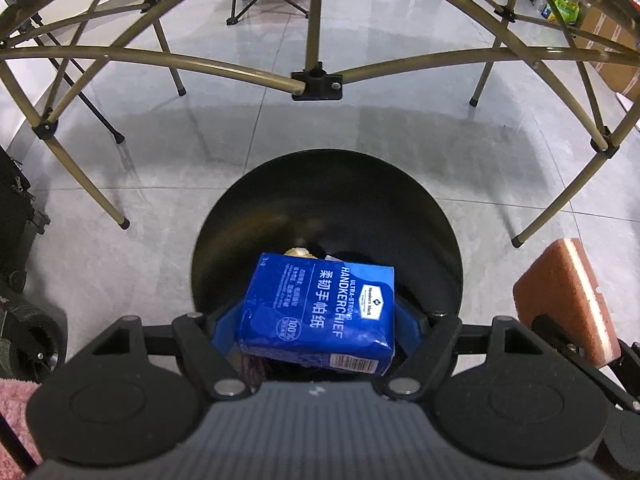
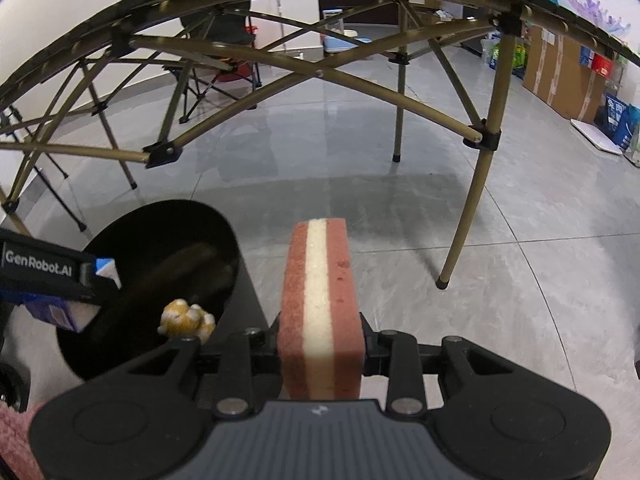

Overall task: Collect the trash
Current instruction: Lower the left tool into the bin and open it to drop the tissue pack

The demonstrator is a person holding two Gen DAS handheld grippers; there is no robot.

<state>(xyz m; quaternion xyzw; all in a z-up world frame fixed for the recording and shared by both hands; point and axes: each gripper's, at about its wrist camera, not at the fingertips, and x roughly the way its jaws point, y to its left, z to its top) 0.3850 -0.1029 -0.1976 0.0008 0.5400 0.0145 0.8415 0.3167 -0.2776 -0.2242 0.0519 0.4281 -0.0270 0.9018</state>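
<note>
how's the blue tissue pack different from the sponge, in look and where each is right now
The tissue pack is glossy blue with white print; the sponge is rough reddish-brown with a pale middle layer. The tissue pack hangs over the black bin; the sponge is beside the bin, over the floor. Both are clamped, pack in the left gripper, sponge in the right gripper.

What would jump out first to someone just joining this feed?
The blue handkerchief pack clamped in the left gripper, poised over the black bin. Next, the red-and-cream sponge gripped upright in the right gripper, beside the bin, where a small yellow toy lies.
</note>
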